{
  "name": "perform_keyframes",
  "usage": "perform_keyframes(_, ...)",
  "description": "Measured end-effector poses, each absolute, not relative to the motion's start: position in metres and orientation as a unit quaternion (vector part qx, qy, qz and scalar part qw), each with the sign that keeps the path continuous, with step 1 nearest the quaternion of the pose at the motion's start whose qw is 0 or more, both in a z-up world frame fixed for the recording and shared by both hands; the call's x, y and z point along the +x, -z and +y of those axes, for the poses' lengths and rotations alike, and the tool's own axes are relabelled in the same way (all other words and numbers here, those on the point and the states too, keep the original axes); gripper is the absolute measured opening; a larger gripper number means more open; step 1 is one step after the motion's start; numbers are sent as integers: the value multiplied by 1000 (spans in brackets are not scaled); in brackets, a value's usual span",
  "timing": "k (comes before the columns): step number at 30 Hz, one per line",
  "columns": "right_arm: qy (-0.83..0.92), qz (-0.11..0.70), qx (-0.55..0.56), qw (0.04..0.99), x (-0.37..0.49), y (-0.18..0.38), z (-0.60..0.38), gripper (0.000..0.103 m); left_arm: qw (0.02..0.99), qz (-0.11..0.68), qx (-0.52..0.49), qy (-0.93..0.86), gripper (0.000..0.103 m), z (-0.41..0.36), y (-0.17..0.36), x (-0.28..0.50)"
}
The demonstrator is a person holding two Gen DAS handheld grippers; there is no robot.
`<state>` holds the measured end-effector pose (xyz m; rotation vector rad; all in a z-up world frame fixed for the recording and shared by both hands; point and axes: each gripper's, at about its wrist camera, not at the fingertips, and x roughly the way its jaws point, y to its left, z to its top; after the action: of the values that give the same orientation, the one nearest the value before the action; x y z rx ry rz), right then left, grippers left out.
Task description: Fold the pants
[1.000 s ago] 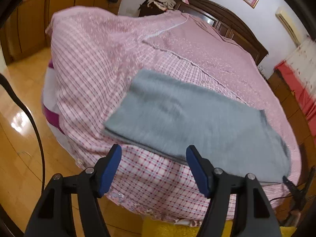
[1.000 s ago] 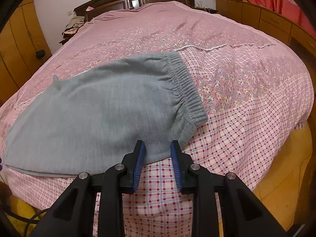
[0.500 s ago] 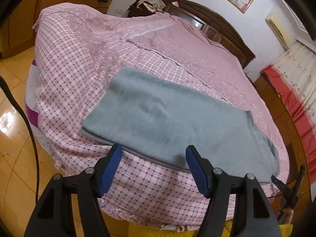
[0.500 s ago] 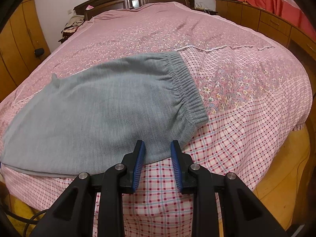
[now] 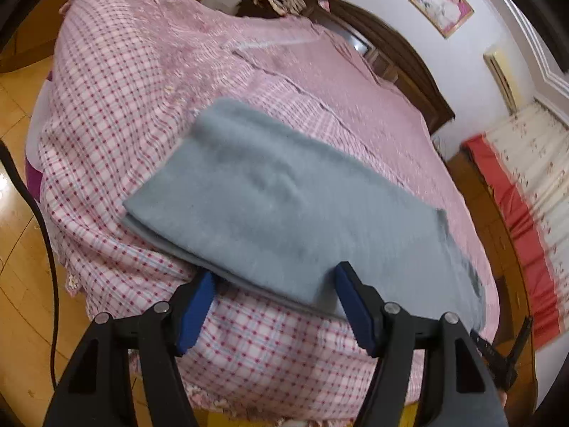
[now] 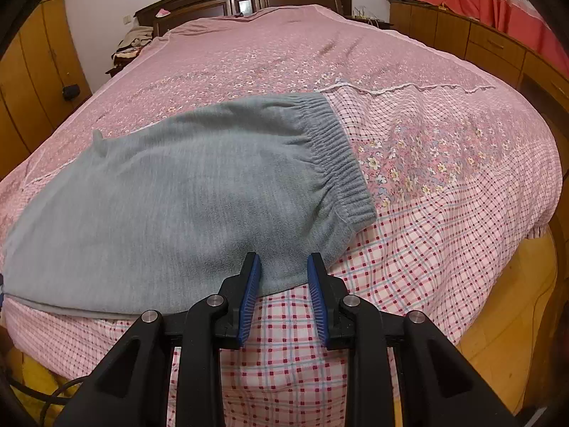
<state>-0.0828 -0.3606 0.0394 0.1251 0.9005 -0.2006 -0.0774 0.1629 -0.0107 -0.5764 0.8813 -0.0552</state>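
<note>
Right wrist, claw (image 6: 283, 267) parted, grey pants (image 6: 185, 195) edge

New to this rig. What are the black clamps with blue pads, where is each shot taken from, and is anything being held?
There is no robot arm here. A person holds a two-finger gripper in each hand, and each gripper carries a fisheye camera looking forward along its fingers. That is why the black arms and blue pads fill the bottom of both pictures.

One picture comes from the left gripper, near the leg end of the grey pants. The other comes from the right gripper, near the elastic waistband.

The pants lie flat on a bed with a pink checked and floral bedspread, close to its near edge.

Nothing is held. Both grippers are open, the left one wider, with the pants' near edge between the pads of each. Whether any pad touches the cloth cannot be told.
</note>
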Motion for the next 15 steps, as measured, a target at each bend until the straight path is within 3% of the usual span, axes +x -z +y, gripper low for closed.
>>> perform_keyframes(13, 100, 437, 48, 893, -81, -40, -356, 29, 887, 364, -282, -35, 66, 175, 23, -38)
perform_keyframes(15, 101, 437, 47, 893, -80, -39, -356, 29, 888, 362, -280, -42, 58, 176, 23, -37)
